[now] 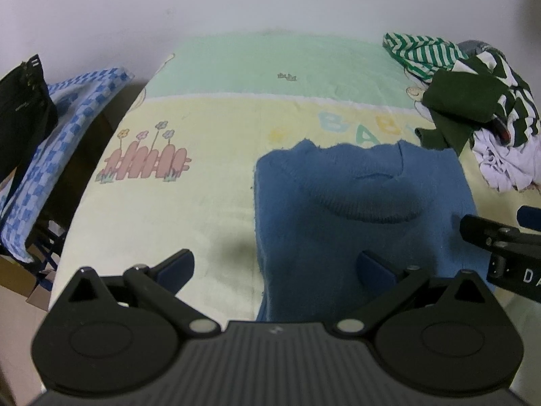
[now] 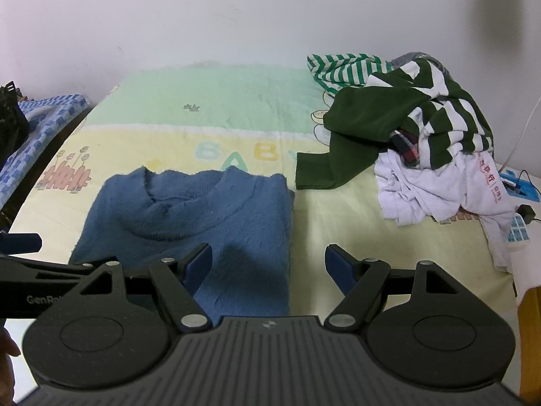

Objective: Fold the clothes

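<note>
A blue knit sweater (image 1: 355, 223) (image 2: 203, 216) lies folded flat on the pastel blanket (image 1: 203, 176) (image 2: 355, 223), collar toward the wall. My left gripper (image 1: 275, 265) hangs open above its left edge, nothing between its fingers. My right gripper (image 2: 268, 265) is open over the sweater's right edge, holding nothing. Each gripper shows at the side of the other's view. A heap of unfolded clothes (image 1: 473, 115) (image 2: 422, 128) sits at the blanket's back right: green-striped, dark green and white pieces.
A blue checked cloth (image 1: 57, 142) (image 2: 37, 128) and a black bag (image 1: 20, 115) lie off the left edge. At the far right there is a blue tray (image 2: 520, 186) with cables and a charger (image 2: 526, 212). A white wall (image 2: 236, 17) stands behind.
</note>
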The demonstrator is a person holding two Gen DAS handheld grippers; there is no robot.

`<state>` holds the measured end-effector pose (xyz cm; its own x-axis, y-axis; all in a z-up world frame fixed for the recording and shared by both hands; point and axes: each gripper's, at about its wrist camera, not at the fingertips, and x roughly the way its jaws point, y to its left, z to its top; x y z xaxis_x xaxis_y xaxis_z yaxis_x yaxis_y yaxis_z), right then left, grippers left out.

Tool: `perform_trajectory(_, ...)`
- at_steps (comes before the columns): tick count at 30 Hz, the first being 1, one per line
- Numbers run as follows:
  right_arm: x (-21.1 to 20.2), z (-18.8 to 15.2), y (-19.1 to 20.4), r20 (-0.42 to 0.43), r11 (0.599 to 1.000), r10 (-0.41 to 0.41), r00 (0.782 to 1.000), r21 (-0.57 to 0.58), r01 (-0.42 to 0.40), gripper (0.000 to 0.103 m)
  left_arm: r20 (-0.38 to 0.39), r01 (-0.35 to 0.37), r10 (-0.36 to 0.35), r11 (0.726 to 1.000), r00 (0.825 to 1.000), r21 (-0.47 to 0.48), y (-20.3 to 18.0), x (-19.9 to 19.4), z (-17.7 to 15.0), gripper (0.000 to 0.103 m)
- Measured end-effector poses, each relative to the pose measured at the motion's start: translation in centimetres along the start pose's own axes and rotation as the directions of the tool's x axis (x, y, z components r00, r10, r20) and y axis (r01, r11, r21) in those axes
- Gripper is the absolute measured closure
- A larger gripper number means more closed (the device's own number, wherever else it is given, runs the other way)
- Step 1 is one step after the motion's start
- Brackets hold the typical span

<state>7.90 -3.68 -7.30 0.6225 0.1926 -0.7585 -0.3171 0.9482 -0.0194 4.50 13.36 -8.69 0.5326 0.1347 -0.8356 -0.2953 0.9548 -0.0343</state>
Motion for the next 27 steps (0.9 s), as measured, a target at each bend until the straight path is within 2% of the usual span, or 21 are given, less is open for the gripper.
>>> perform_trajectory(3, 0.1, 0.2, -0.3, 0.008, 1.000, 0.008, 1.000, 0.018, -0.008, 0.026, 0.000, 0.006, -0.006, 1.000, 1.000, 0.004, -0.1, 0.4, 0.4, 0.001)
perform_trajectory(17, 1.7, -0.1, -1.1, -0.065, 0.998, 0.021, 0.998, 0.064, -0.017, 0.026, -0.015, 0.005, -0.005, 0.999, 1.000, 0.032, -0.5, 1.6, 0.9, 0.001)
perform_trajectory(27, 1.9, 0.2, -0.6, -0.062, 0.999, 0.018, 0.998, 0.040, -0.016, 0.027, -0.011, -0.011, 0.011, 0.999, 1.000, 0.051, -1.0, 1.6, 0.9, 0.001)
